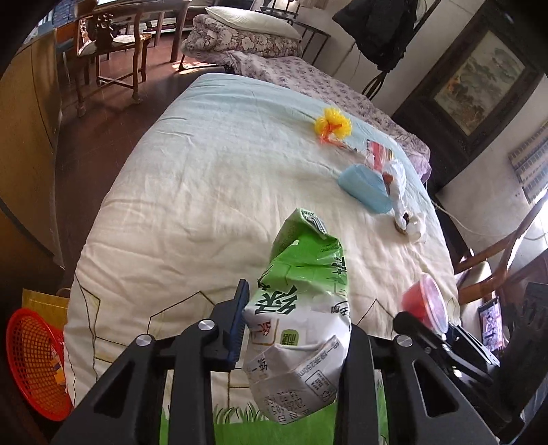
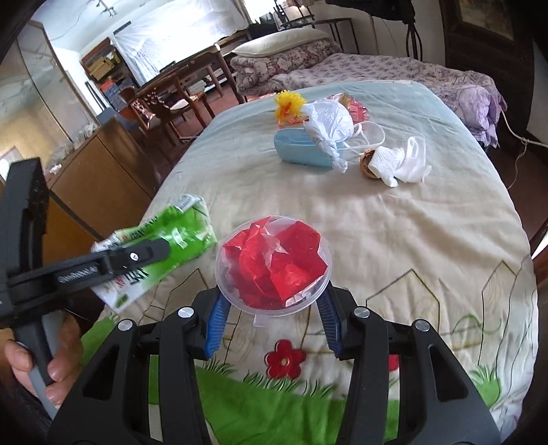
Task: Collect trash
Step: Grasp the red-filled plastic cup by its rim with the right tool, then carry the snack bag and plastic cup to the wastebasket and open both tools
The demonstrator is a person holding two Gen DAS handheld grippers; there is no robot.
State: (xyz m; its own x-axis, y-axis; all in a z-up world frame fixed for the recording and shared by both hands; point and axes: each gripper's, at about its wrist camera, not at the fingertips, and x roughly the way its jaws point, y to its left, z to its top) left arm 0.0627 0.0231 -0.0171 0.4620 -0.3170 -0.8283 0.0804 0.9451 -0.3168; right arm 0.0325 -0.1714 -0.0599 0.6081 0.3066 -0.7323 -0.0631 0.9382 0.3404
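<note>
My left gripper (image 1: 294, 328) is shut on a crumpled green and white drink carton (image 1: 301, 308) and holds it above the bed's near end. My right gripper (image 2: 272, 308) is shut on a clear round plastic cup with red wrapping inside (image 2: 274, 263); the cup also shows in the left wrist view (image 1: 426, 303). The carton (image 2: 161, 246) and left gripper (image 2: 113, 263) show at the left of the right wrist view. More trash lies on the bed: a yellow pompom (image 1: 334, 125), a blue case (image 1: 364, 188), a knotted white plastic bag (image 2: 328, 125) and a white glove (image 2: 400, 164).
A red plastic basket (image 1: 36, 363) and a yellow bag (image 1: 44, 306) stand on the floor left of the bed (image 1: 191, 191). Wooden chairs and a table (image 1: 113, 44) stand beyond. A wooden cabinet (image 2: 99, 178) lines the left side. Folded quilts and a pillow (image 1: 246, 30) lie at the far end.
</note>
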